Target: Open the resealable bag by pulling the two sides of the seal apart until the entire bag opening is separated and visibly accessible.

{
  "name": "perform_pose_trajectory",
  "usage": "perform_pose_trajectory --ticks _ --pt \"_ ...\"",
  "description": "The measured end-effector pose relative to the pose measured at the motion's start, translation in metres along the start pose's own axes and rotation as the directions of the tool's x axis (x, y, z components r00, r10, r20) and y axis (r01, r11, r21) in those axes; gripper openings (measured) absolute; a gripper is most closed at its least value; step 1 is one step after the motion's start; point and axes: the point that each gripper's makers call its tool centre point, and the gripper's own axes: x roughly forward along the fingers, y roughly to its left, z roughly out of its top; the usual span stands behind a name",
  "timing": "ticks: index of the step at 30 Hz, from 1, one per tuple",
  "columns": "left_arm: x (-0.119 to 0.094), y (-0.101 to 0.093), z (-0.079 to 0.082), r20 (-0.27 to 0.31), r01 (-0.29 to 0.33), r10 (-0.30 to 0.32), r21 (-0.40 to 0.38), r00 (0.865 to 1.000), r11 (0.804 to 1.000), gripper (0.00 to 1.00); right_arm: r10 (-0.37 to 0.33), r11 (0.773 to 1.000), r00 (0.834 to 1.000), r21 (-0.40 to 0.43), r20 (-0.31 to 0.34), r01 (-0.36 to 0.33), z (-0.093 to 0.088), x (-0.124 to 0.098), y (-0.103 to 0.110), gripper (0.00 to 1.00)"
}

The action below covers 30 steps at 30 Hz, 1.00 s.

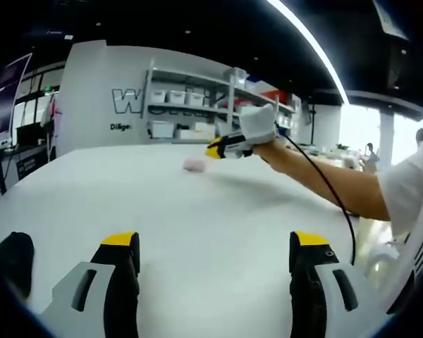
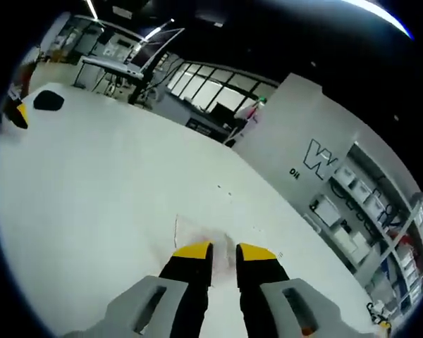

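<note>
1. Left gripper: in the left gripper view its two jaws w/ yellow tips rise from the bottom, wide apart; nothing is between them, only the bare white table.
2. Right gripper: in the right gripper view its jaws stand close together w/ a narrow gap; the yellow tips are at the near edge of the resealable bag; I cannot tell if they pinch the bag or only touch it.
3. The bag is clear plastic, it lies flat on the table, hard to see against the white top; the state of its seal is not readable.
4. In the left gripper view the right gripper shows far across the table, held by a person's hand in a white glove; a black cable runs along the bare forearm to a white sleeve; just beside its yellow tips is a small pale pinkish thing on the table, prob. the bag, too small to be sure.
5. Black flat object lies on the table near the left gripper, at the left side; the same dark object shows at the far end of the table in the right gripper view.
6. Bkgd: white wall w/ big letters; shelving w/ white bins.
</note>
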Motion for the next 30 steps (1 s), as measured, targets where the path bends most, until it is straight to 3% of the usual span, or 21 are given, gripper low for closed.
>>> perform_pose_trajectory --ticks 11,17,21,23,25,30 --pt "0.006 0.006 0.002 0.004 -0.031 0.031 0.007 1.0 0.999 0.9 0.0 0.991 1.0 0.136 -0.013 0.002 -0.014 -0.003 0.003 0.21" --pt "0.009 0.009 0.003 0.011 -0.055 0.055 0.013 0.998 0.998 0.98 -0.037 0.957 0.999 0.285 -0.032 0.045 -0.022 -0.003 -0.002 0.57" --pt "0.011 0.011 0.004 0.012 -0.07 0.069 0.023 0.998 0.997 1.0 -0.04 0.917 0.998 0.396 -0.044 0.054 -0.032 0.002 -0.002 0.88" --pt "0.012 0.013 0.004 0.007 -0.075 0.075 0.02 0.997 0.997 1.0 -0.037 0.903 0.998 0.427 -0.053 0.056 -0.035 0.004 0.0 1.0" --pt "0.011 0.013 0.005 0.014 -0.081 0.081 0.017 0.997 0.997 1.0 -0.022 0.888 0.999 0.458 -0.048 0.042 -0.036 0.002 0.005 0.99" --pt "0.012 0.011 0.006 0.018 -0.075 0.075 0.017 0.997 0.997 1.0 -0.015 0.884 0.999 0.466 -0.039 0.031 -0.033 0.002 0.006 0.99"
